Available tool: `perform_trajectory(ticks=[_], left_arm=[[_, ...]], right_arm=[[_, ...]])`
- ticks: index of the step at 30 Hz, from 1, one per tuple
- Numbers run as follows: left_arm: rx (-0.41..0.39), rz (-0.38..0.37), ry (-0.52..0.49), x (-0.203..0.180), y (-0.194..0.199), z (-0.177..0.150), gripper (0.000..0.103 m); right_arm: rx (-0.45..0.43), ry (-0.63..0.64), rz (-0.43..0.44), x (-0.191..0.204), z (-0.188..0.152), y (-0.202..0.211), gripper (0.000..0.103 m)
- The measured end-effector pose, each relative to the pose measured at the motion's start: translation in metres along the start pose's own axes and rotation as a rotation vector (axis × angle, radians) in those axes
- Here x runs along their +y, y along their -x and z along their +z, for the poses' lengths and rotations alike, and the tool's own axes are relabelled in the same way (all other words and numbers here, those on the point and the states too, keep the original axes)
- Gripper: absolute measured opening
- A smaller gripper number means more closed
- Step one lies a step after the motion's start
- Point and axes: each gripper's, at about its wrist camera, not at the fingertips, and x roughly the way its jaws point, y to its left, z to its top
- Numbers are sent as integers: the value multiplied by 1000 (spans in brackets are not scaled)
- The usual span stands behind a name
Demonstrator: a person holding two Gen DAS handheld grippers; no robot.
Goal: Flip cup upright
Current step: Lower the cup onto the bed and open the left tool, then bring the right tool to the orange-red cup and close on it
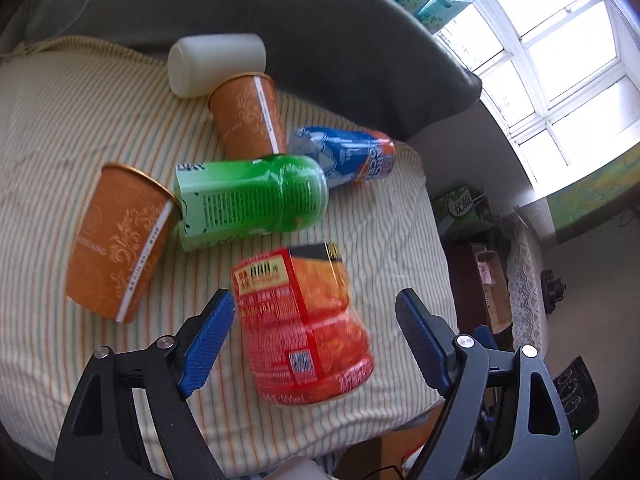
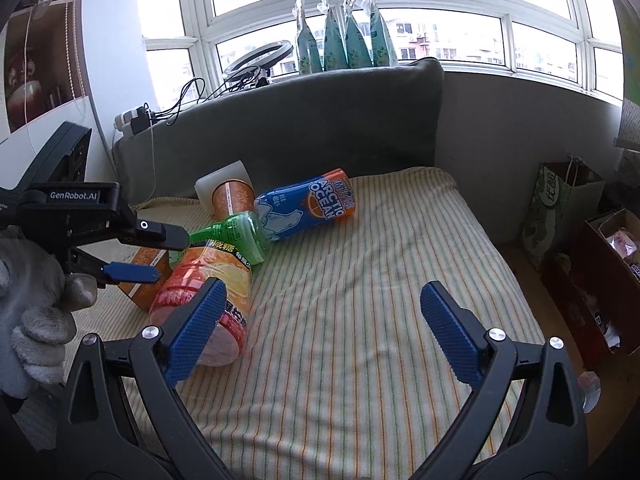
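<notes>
Two orange paper cups stand upside down on the striped cloth: one at left point(image 1: 120, 240), one farther back point(image 1: 248, 116), the far one also in the right wrist view point(image 2: 232, 200). A white cup point(image 1: 216, 64) lies on its side behind them. My left gripper point(image 1: 316, 344) is open, its fingers on either side of a red-orange bottle point(image 1: 304, 328) lying on the cloth; nothing is gripped. It also shows in the right wrist view point(image 2: 168, 256). My right gripper point(image 2: 320, 332) is open and empty over bare cloth, right of the bottles.
A green bottle point(image 1: 252, 200) and a blue Arctic Ocean bottle point(image 1: 344, 156) lie between the cups. A grey cushion point(image 2: 300, 120) backs the cloth. The bed edge drops off at right, with a green bag point(image 2: 556, 216) and boxes point(image 2: 600, 280) on the floor.
</notes>
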Motion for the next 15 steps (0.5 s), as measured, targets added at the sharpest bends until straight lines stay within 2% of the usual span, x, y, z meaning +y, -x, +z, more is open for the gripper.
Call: perform_trajectory(ticks=[5, 8, 13, 15], left_arm=[[-38, -17, -12, 5, 17, -4, 83], [-61, -6, -33, 14, 29, -13, 83], [-79, 17, -46, 33, 44, -32, 83], [-84, 28, -45, 41, 49, -38, 83]], right_arm=[[63, -13, 87, 0, 8, -14, 99], [135, -34, 169, -1, 17, -29, 99], [301, -81, 304, 1, 38, -69, 99], [393, -117, 386, 4, 44, -91, 99]])
